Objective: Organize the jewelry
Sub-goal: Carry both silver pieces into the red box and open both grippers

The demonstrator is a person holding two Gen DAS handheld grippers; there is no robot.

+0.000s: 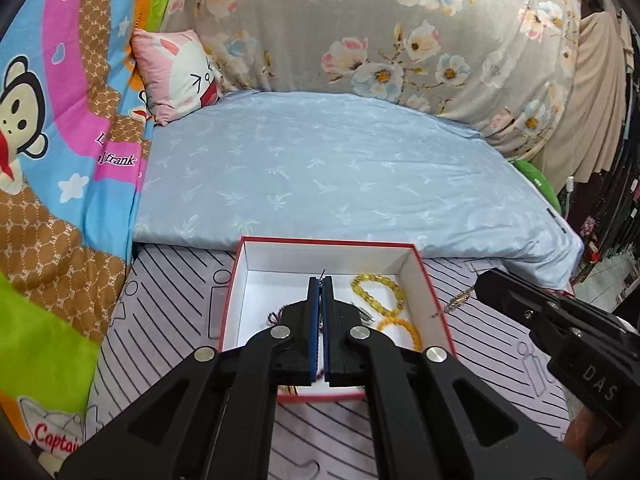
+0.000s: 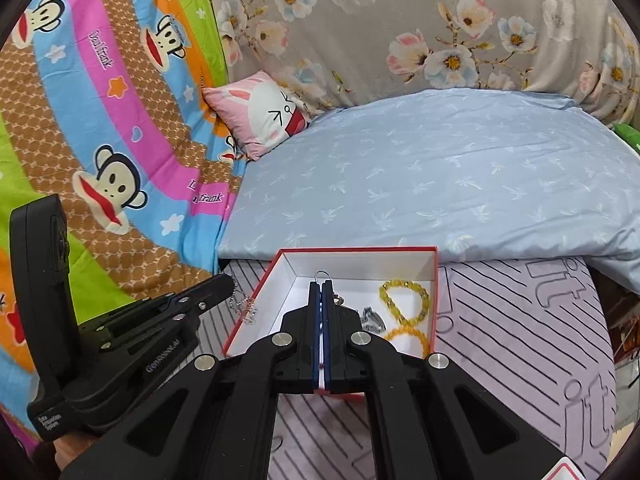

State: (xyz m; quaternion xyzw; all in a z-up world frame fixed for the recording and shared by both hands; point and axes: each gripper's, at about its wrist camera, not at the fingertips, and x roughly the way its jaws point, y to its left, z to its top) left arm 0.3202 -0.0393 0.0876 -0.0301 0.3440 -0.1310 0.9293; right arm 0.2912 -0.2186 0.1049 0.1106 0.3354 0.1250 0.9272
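Observation:
A red-rimmed white box (image 1: pixel 432 280) lies on the striped sheet, also in the right wrist view (image 2: pixel 435 280). Inside are yellow bead bracelets (image 1: pixel 384 292) (image 2: pixel 404 296) and a silver piece (image 2: pixel 372 318). My left gripper (image 1: pixel 320 280) hangs over the box, shut on a thin chain; from the right wrist view (image 2: pixel 226 284) a silver chain (image 2: pixel 244 306) dangles from it at the box's left rim. My right gripper (image 2: pixel 322 286) is shut on a thin earring with a wire hook (image 2: pixel 324 276); in the left wrist view (image 1: pixel 478 286) a gold-toned piece (image 1: pixel 456 302) hangs from it.
A light blue quilt (image 1: pixel 320 168) lies just behind the box. A cartoon blanket (image 1: pixel 52 160) is on the left, a pink rabbit pillow (image 1: pixel 180 72) and a floral grey cover (image 1: pixel 360 20) at the back. The bed's edge drops off at the right.

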